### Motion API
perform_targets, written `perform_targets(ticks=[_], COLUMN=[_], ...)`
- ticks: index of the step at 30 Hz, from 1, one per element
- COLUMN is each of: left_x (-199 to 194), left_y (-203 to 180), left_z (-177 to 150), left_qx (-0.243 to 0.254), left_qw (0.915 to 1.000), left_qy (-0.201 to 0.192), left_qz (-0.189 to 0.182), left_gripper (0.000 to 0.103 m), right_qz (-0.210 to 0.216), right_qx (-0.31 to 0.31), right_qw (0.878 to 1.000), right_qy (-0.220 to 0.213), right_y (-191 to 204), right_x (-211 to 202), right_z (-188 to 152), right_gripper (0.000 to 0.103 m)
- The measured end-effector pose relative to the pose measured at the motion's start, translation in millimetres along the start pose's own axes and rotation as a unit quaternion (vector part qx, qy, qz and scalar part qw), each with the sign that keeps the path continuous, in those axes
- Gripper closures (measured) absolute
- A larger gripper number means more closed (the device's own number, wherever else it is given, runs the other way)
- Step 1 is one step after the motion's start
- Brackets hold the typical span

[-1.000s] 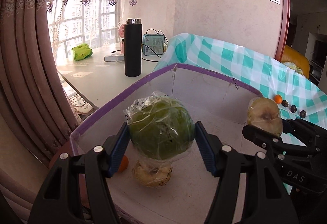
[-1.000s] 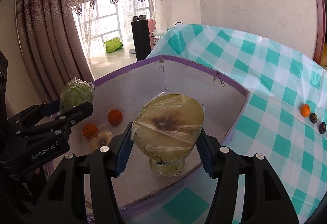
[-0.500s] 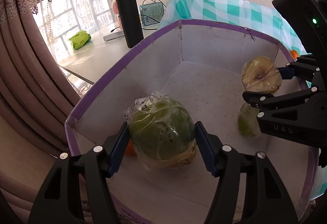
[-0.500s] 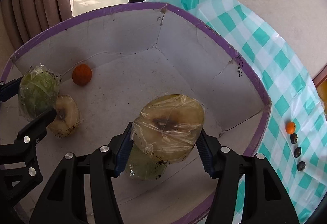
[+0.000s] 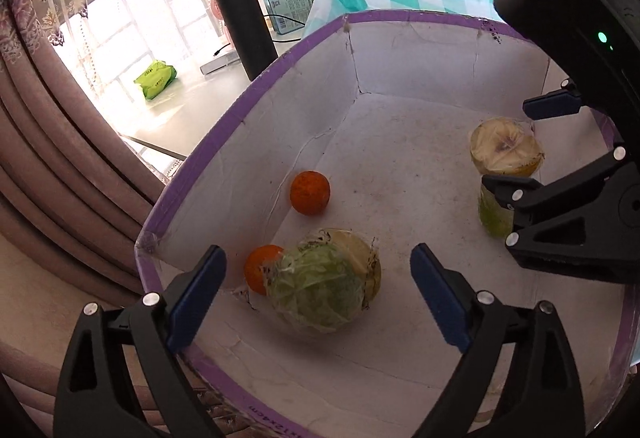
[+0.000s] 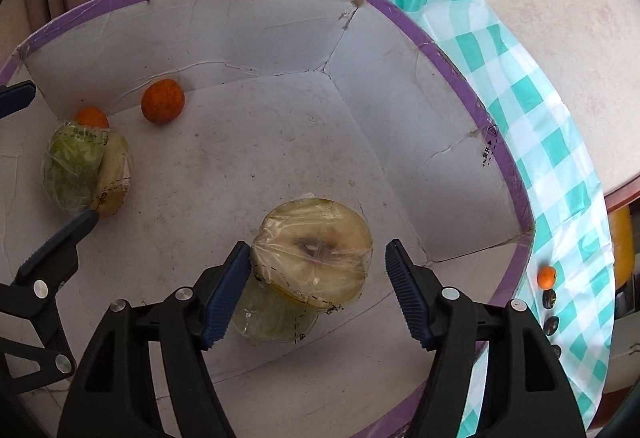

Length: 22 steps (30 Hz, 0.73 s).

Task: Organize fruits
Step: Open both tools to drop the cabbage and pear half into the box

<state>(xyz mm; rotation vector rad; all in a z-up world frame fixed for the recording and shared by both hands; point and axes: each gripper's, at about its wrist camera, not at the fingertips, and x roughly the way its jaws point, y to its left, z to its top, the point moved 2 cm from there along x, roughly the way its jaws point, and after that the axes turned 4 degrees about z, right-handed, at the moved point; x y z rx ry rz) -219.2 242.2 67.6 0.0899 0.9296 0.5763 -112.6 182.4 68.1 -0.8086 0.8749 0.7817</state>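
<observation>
A white box with a purple rim (image 5: 240,118) (image 6: 460,78) holds the fruit. My left gripper (image 5: 318,292) is open above a green wrapped fruit (image 5: 318,294) (image 6: 72,170), which rests on a pale cut fruit half (image 5: 360,250) by two oranges (image 5: 310,193) (image 5: 260,268). My right gripper (image 6: 318,290) is open around a wrapped cut fruit half (image 6: 316,258) (image 5: 506,152), which sits on another wrapped green piece (image 6: 268,318) (image 5: 494,214). Its left pad touches the half; the right pad stands clear.
A teal checked cloth (image 6: 540,158) covers the table to the right, with a small orange (image 6: 547,277) and dark small fruits (image 6: 549,298) on it. A black flask (image 5: 244,26), a green packet (image 5: 156,78) and curtains (image 5: 48,158) lie beyond the box.
Both grippers lowered into the box and opened. The green wrapped fruit now lies on the box floor pile; the cut half rests on the wrapped piece below it.
</observation>
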Motion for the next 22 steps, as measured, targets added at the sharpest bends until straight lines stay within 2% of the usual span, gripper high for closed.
perform_targets(ticks=[5,14,17,19,22], left_x=[1,4,0,-4,-18], left_y=[2,1,2,4,4], left_z=[-1,1,1,3,10], left_qx=[-0.005,-0.004,-0.007,-0.014,-0.022], left_qw=[1.0,0.9996,0.9995,0.9994,0.9982], left_qy=[0.001,0.014,0.014,0.01,-0.013], left_qz=[0.005,0.023,0.027,0.03,0.054], left_gripper=[0.002,0.002,0.002,0.002,0.002], right_qz=[-0.003,-0.011,-0.008,-0.003,0.008], right_qx=[0.002,0.004,0.022,0.028,0.037], right_qw=[1.0,1.0,0.999,0.996,0.99], right_qy=[-0.008,-0.018,-0.045,-0.085,-0.136], right_y=[-1,1,-3,-4,-7], right_x=[-2,-4,-9,-17,-28], right_z=[2,5,3,0,-8], right_gripper=[0.026,0.025,0.025,0.022,0.021])
